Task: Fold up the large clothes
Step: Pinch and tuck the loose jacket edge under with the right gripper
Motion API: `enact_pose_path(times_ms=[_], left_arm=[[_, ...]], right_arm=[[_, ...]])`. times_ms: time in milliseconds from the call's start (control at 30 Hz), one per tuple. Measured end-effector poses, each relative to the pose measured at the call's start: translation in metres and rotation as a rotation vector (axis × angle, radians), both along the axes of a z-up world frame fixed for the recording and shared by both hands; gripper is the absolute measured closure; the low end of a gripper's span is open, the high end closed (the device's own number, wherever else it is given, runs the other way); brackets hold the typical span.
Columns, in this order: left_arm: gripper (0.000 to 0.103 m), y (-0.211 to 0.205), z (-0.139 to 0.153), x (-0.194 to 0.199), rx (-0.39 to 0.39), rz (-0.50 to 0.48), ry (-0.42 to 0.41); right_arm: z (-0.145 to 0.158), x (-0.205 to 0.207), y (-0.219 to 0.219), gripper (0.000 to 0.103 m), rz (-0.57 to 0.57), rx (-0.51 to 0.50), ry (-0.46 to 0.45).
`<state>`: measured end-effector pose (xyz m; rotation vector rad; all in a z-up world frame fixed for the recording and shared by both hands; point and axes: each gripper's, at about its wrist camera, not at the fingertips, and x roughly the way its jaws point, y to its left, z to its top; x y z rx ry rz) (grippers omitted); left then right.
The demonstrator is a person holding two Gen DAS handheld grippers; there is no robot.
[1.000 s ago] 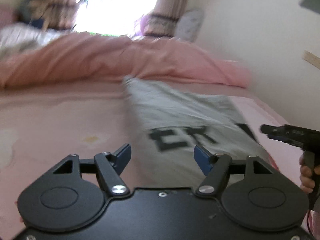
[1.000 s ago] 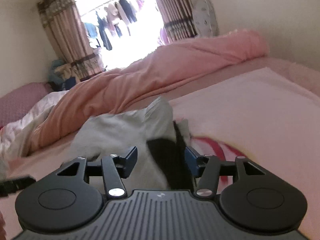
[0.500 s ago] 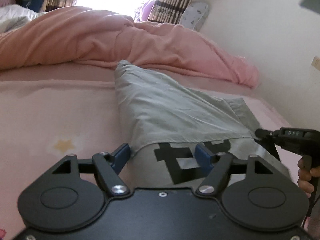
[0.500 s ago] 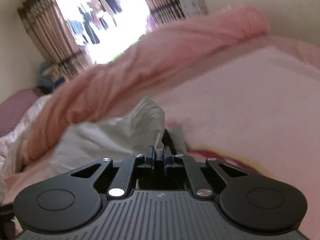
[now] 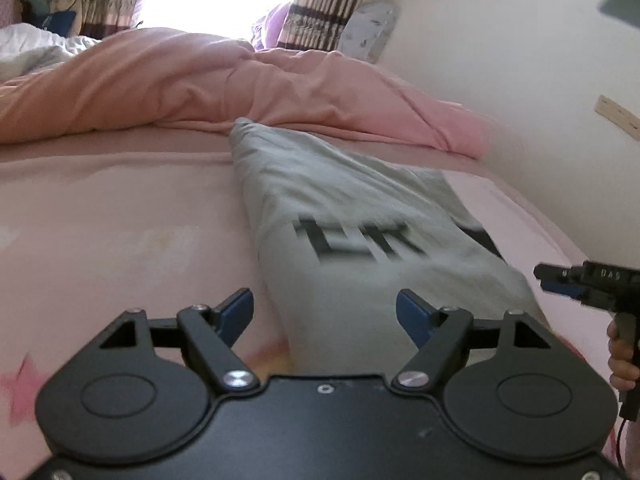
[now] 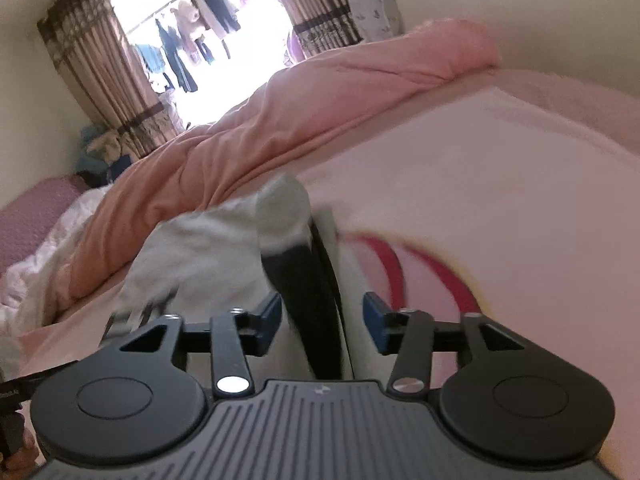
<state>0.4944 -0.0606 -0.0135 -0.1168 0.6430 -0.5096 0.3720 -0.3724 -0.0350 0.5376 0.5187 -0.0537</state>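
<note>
A grey T-shirt [image 5: 340, 200] with black lettering lies on the pink bed sheet [image 5: 120, 220], narrowing toward the duvet. My left gripper [image 5: 325, 312] stands open over the shirt's near left edge, nothing pinched between its blue pads. In the right wrist view the same shirt [image 6: 224, 248] shows a black band [image 6: 308, 300] running between the fingers. My right gripper [image 6: 322, 322] has its jaws opening, with the cloth lying between them and the pads apart from it. The right gripper [image 5: 560, 280] also appears at the right edge of the left wrist view, held by a hand [image 5: 622, 356].
A rumpled pink duvet [image 5: 200, 88] lies across the far side of the bed. A cream wall [image 5: 500, 60] runs close along the right. Curtains [image 6: 104, 80] frame a bright window with hanging clothes. White bedding [image 6: 44, 260] is heaped at the left.
The right gripper shut on a raised fold of the shirt half a second ago and has let it go; the cloth has dropped. The left gripper stayed open and drew back slightly.
</note>
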Motion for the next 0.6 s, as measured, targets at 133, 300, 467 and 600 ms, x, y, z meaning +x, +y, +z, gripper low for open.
enact_pose_path(times_ms=[133, 300, 467, 600], left_arm=[[0.024, 0.012, -0.012, -0.058, -0.017, -0.001, 0.003], [0.025, -0.005, -0.032, -0.096, 0.045, -0.011, -0.012], [0.044, -0.021, -0.049, -0.09, 0.118, 0.022, -0.018], [0.082, -0.021, -0.054, -0.082, 0.122, 0.027, 0.016]], right_arm=[[-0.028, -0.051, -0.002, 0.045, -0.023, 0.107, 0.044], [-0.035, -0.059, 0.012, 0.045, 0.007, 0.119, 0.053], [-0.033, -0.048, 0.025, 0.087, -0.028, 0.063, 0.074], [-0.026, -0.057, 0.024, 0.096, -0.043, 0.072, 0.038]])
